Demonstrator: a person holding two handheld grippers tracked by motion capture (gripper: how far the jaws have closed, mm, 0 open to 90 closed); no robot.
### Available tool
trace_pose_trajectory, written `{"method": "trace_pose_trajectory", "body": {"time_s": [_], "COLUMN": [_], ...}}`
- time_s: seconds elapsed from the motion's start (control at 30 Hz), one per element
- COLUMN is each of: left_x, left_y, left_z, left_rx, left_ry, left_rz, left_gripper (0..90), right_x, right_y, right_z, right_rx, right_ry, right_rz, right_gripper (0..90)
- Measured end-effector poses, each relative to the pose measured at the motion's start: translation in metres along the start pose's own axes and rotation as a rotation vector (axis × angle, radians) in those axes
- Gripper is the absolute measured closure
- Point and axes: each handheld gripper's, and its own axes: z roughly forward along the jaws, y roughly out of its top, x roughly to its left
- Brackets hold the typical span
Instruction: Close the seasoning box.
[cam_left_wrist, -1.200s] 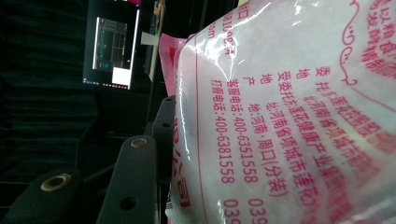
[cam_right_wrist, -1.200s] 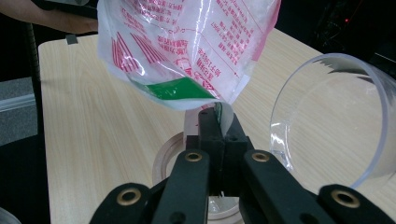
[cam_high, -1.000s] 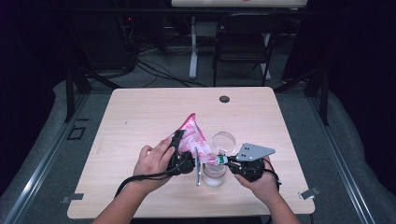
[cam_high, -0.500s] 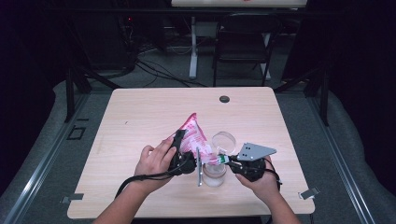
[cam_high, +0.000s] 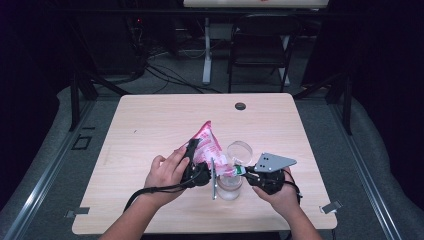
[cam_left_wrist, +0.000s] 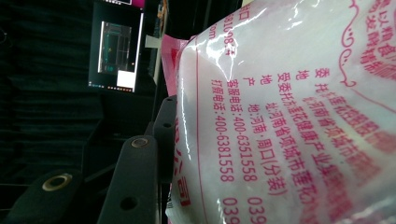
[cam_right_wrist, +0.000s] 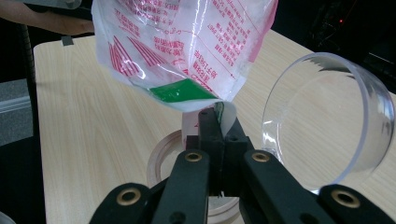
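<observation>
Pouring is being set up: the left gripper (cam_high: 192, 167) is clamping the pink-printed bag (cam_high: 207, 145) above the glass jar (cam_high: 230, 185) while the right gripper (cam_right_wrist: 219, 135) is pinching its lower corner shut, and next, I judge, that corner needs opening over the jar's mouth.

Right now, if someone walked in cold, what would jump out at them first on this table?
The pink-printed plastic bag, held tilted above the middle of the wooden table, between both tongs. The left tongs grip its body, and the right tongs pinch its lower corner shut. Next to it, a clear glass jar stands under that corner, with a round clear lid beside it.
</observation>
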Motion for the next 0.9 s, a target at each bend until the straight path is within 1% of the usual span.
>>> {"method": "trace_pose_trajectory", "body": {"time_s": [0.07, 0.1, 0.13, 0.17, 0.33, 0.5, 0.9], "left_x": [-0.0001, 0.0003, 0.0, 0.0002, 0.0007, 0.0012, 0.0024], "left_y": [0.0001, 0.0005, 0.0003, 0.0006, 0.0005, 0.0008, 0.0024], "left_z": [0.0003, -0.0002, 0.0002, -0.0002, -0.0002, -0.0006, -0.0015], "left_rx": [-0.009, -0.004, -0.01, -0.004, -0.008, -0.007, -0.001], "left_ry": [0.005, 0.003, 0.005, 0.003, 0.009, 0.005, 0.0], "left_rz": [0.0, 0.003, 0.001, 0.003, 0.011, 0.014, 0.037], "left_gripper": [61.5, 61.5, 61.5, 61.5, 61.5, 61.5, 61.7], "right_x": [-0.0002, -0.0003, -0.0004, -0.0004, -0.0003, -0.0001, -0.0006], "right_y": [0.0, -0.0001, -0.0001, -0.0001, -0.0002, -0.0003, -0.0006], "right_z": [-0.0001, -0.0002, -0.0002, -0.0002, 0.0, 0.0004, 0.0003], "right_rx": [0.0, 0.0, 0.0, 0.0, 0.0, 0.0, 0.004], "right_ry": [-0.001, -0.001, -0.001, -0.001, -0.001, -0.001, -0.001], "right_rz": [-0.001, 0.0, 0.0, 0.0, 0.0, 0.0, -0.002], "right_gripper": [90.0, 90.0, 90.0, 90.0, 90.0, 90.0, 90.0]}}
